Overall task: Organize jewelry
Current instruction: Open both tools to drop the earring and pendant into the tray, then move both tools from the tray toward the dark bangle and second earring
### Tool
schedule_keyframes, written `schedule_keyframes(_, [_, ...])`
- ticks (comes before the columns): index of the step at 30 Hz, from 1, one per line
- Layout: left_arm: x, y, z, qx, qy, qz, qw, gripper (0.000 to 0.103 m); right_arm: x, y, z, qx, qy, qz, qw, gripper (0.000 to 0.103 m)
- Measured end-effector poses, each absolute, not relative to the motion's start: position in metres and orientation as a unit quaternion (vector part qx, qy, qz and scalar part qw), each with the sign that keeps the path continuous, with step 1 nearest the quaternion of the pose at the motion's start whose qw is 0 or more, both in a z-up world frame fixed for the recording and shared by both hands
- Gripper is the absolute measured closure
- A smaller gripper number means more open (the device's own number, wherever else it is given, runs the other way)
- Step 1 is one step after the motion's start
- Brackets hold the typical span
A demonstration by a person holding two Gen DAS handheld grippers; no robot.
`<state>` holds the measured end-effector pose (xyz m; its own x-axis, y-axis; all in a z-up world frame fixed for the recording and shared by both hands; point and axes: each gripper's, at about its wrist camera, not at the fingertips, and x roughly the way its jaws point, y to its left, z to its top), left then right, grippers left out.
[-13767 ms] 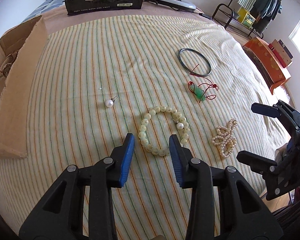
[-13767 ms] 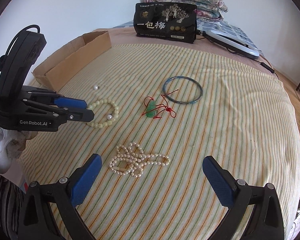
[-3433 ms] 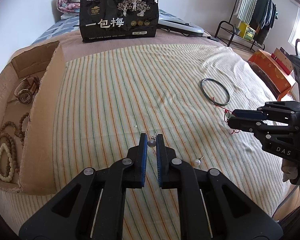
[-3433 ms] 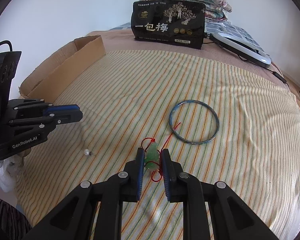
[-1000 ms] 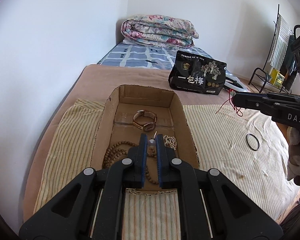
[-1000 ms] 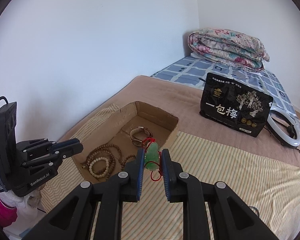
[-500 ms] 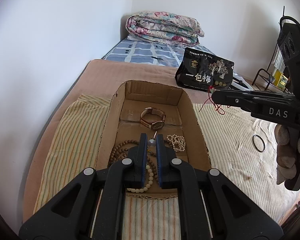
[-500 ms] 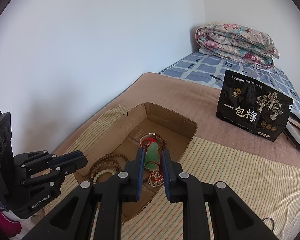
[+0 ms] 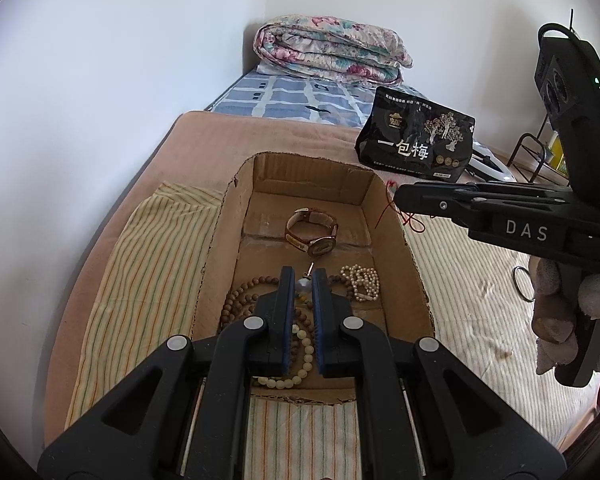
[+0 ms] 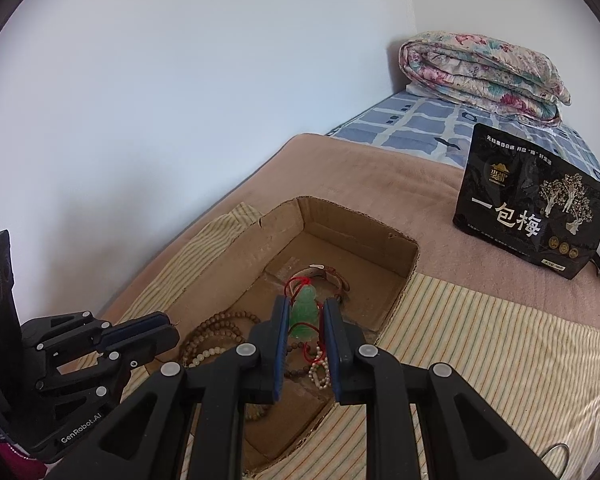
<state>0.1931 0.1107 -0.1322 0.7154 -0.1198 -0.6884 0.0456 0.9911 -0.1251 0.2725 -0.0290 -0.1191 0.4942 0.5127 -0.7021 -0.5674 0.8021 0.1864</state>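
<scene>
An open cardboard box lies on the bed with jewelry inside. My left gripper is shut on a pearl earring and hangs over the box's middle. Below it lie brown wooden beads, a pale bead bracelet, a pearl necklace and a brown watch. My right gripper is shut on a green jade pendant with a red cord, held above the box. In the left wrist view the right gripper reaches over the box's right wall.
A black snack bag stands behind the box on the brown blanket. A folded floral quilt lies at the head of the bed. A dark bangle rests on the striped cloth right of the box. A white wall runs along the left.
The right gripper has come down and closer over the box with the pendant. The left gripper has barely moved and still holds the earring.
</scene>
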Motion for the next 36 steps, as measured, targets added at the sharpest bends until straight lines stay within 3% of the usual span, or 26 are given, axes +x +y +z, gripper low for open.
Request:
schedule_keyframes(3, [0.194,0.111,-0.133,-0.05,0.375,-0.046,0.925,0.096,0.273,-0.027,-0.121,-0.038,0.394,0.312,0.864,0.084])
schedule_keyframes(5, [0.195,0.111,-0.134,-0.047,0.378,-0.045,0.924,0.096,0.273,-0.027,-0.121,-0.039,0.391,0.306,0.868,0.068])
schedule_keyframes(6, [0.195,0.11,-0.135,-0.045,0.379,-0.045,0.923,0.096,0.274,-0.027,-0.121,-0.037,0.39,0.305,0.868,0.064])
schedule_keyframes(7, [0.196,0.11,-0.136,-0.044,0.38,-0.045,0.923,0.096,0.275,-0.027,-0.121,-0.034,0.39,0.304,0.869,0.052])
schedule_keyframes(8, [0.196,0.109,-0.137,-0.042,0.382,-0.045,0.922,0.095,0.275,-0.028,-0.121,-0.033,0.389,0.299,0.871,0.032])
schedule_keyframes(10, [0.196,0.108,-0.139,-0.04,0.385,-0.043,0.921,0.07,0.273,-0.031,-0.118,-0.029,0.377,0.285,0.881,0.011])
schedule_keyframes(11, [0.196,0.109,-0.139,-0.043,0.383,-0.044,0.922,0.047,0.273,-0.033,-0.116,-0.027,0.373,0.281,0.884,0.007])
schedule_keyframes(12, [0.194,0.109,-0.139,-0.047,0.377,-0.044,0.924,0.037,0.273,-0.034,-0.116,-0.026,0.372,0.279,0.885,0.005])
schedule_keyframes(13, [0.193,0.11,-0.139,-0.05,0.374,-0.041,0.925,0.036,0.274,-0.034,-0.115,-0.026,0.373,0.275,0.886,0.0])
schedule_keyframes(36, [0.186,0.101,-0.13,-0.043,0.37,-0.036,0.927,0.036,0.267,-0.053,-0.103,-0.027,0.366,0.252,0.895,0.0])
